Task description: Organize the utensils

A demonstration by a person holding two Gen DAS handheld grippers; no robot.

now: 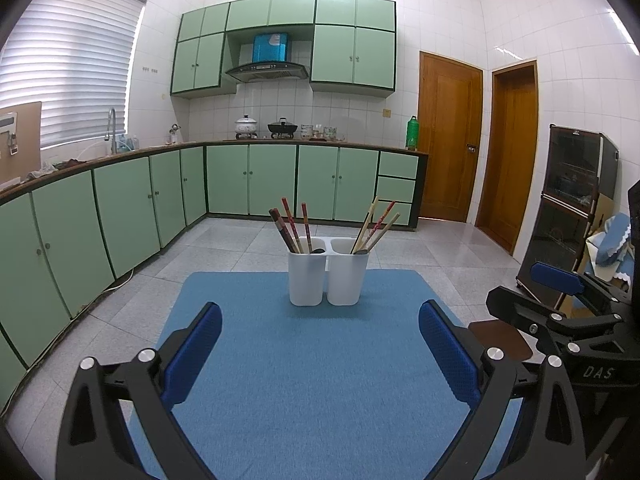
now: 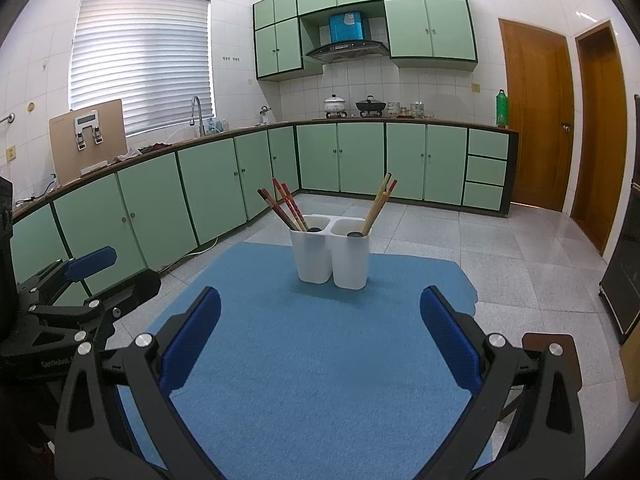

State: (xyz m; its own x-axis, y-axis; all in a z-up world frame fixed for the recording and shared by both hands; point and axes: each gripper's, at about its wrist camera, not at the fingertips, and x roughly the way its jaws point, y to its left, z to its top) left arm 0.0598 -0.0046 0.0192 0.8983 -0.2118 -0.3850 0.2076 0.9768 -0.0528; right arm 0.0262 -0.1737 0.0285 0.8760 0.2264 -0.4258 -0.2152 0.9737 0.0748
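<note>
**Figure: Both grippers empty, facing the twin utensil holder across the mat**

My left gripper (image 1: 320, 346) and my right gripper (image 2: 320, 334) both have their blue-padded fingers spread wide, with nothing between them. Each hangs over the near part of the blue cloth mat (image 1: 304, 380) that covers the table.

The white plastic 2-compartment utensil holder (image 1: 327, 276) stands upright at the far end of the mat, straight ahead of both grippers and well apart from them. In the left wrist view it sits almost dead centre; in the right wrist view (image 2: 332, 254) it also lies close to centre, so neither hand is clearly nearer.

The left compartment carries the dark red patterned chopsticks (image 1: 290, 226), fanning up and to the left. The right compartment carries the pale wooden chopsticks (image 1: 376, 226), at least 1 of them red-patterned, leaning up and to the right. Their long axes are steep, tips uppermost, so I judge that any grasp must close across a shaft from above or from the side.

A dark rounded end (image 1: 318, 251) shows at each compartment's rim; whether these are spoons I cannot tell. The lower parts of all utensils are hidden by the holder's walls, and overlapping shafts make the exact count uncertain.
</note>
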